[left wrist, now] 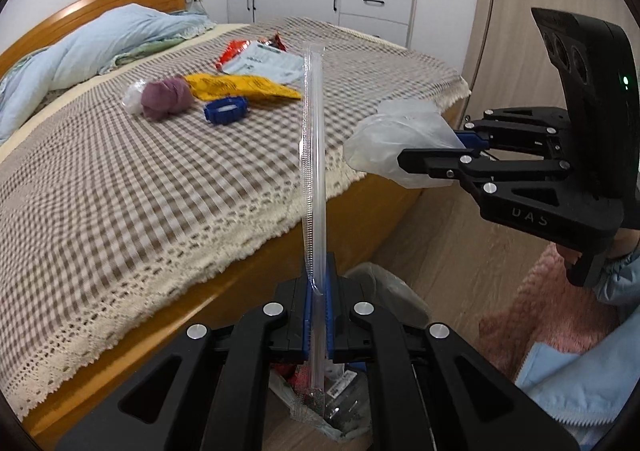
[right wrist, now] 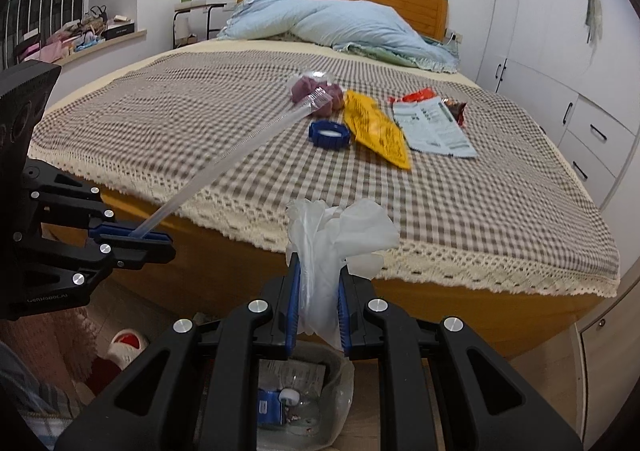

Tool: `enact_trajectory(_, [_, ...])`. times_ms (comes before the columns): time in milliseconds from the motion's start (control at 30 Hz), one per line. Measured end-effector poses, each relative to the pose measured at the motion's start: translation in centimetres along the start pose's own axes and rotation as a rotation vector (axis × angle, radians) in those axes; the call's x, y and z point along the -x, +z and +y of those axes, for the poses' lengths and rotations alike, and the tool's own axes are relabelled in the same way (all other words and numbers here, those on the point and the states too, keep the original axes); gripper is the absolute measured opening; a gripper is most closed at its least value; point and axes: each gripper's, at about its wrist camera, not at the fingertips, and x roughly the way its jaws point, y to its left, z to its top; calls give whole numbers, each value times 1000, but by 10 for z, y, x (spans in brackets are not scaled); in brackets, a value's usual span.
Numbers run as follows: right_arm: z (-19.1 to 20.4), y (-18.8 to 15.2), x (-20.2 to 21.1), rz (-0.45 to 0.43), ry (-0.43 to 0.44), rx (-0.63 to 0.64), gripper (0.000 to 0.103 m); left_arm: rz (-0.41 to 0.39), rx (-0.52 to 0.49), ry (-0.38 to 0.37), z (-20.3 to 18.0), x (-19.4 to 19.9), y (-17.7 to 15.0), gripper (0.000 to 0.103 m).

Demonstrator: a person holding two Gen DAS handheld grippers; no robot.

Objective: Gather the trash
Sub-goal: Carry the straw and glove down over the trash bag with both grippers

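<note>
Below your jaws the bin [right wrist: 336, 379] stands open-mouthed, with only trash lying in its bottom. Just ahead of the jaws the bed edge [right wrist: 440, 291] blocks any level pass forward, and the straw [left wrist: 314, 171] rising from the left gripper [left wrist: 318, 283] and the glove [right wrist: 340, 235] in the right gripper [right wrist: 318, 291] reach over it.

Even, soft indoor light is filling both views, casting only faint shadows. Motion blur is smearing the checked bedspread [left wrist: 168, 155] across the middle of each frame, while the near black linkages at the bottom are staying sharp. Fisheye distortion is bending the edges, and dark vignetting is cutting the corners.
</note>
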Motion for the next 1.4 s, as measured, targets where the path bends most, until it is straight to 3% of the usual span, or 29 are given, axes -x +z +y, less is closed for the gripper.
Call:
enact_trajectory(667, [-2, -47, -39, 212, 46, 14, 16, 261, -76, -69, -19, -70, -56, 3])
enact_trajectory(1400, [3, -93, -100, 507, 108, -39, 16, 448, -120, -93, -31, -126, -94, 3])
